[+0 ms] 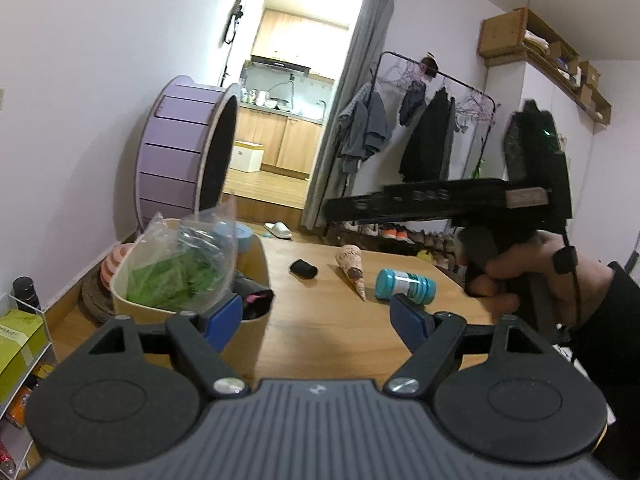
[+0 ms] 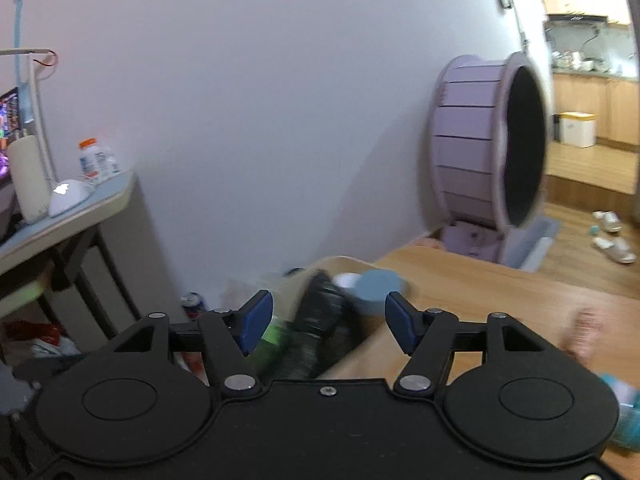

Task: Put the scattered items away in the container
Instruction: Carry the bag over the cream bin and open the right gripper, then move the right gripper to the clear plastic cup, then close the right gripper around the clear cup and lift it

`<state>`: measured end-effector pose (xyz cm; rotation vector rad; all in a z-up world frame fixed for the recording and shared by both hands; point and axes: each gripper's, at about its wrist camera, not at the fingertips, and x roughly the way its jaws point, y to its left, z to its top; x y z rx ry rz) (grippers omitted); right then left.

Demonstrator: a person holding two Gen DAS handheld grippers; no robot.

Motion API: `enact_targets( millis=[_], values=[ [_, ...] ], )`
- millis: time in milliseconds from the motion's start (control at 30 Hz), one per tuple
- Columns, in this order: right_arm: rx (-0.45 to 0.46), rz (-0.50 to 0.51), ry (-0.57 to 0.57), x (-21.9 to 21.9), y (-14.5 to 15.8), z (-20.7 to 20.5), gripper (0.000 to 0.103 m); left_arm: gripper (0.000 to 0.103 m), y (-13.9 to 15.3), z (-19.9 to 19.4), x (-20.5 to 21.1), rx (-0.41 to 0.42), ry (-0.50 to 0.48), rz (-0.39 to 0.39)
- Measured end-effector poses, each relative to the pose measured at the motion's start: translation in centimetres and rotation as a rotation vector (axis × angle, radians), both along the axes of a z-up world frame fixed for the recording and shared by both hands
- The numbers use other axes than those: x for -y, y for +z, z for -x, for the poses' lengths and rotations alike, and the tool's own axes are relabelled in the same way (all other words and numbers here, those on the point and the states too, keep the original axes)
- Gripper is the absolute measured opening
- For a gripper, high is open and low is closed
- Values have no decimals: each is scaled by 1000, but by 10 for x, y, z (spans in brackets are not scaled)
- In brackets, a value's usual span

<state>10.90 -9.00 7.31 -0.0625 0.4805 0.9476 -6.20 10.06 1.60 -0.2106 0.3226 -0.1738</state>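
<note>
The beige container is seen at the left of the wooden bench, holding a clear bag of green leaves and a blue tub. A black roll, a paper cone and a teal bottle are left lying on the bench beside it. The left claw is held wide with nothing gripped, and the right claw is held apart above the container, nothing between its pads.

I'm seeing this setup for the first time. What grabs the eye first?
The big purple wheel standing against the wall behind the table. Nearer, at the table's left, a tan container brims with a clear bag of greens. A teal bottle and a paper cone lie loose on the wood.
</note>
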Motion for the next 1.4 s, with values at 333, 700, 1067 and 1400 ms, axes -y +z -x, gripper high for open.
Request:
enact_targets(
  millis=[333,700,1067,1400],
  values=[
    [25,95,-247,102,-20,-11,74,80,-7,-16,28,-30,-73,-30],
    [-31,170,-369,168,-58,15,75,80,-21,-27,64,-79,-166,-76],
    [-46,147,-484,204,-90,49,90,80,-30,-28,81,-106,-207,-106],
    [-87,206,-462,201,-107,42,54,80,-31,-23,81,-105,-199,-107]
  ],
)
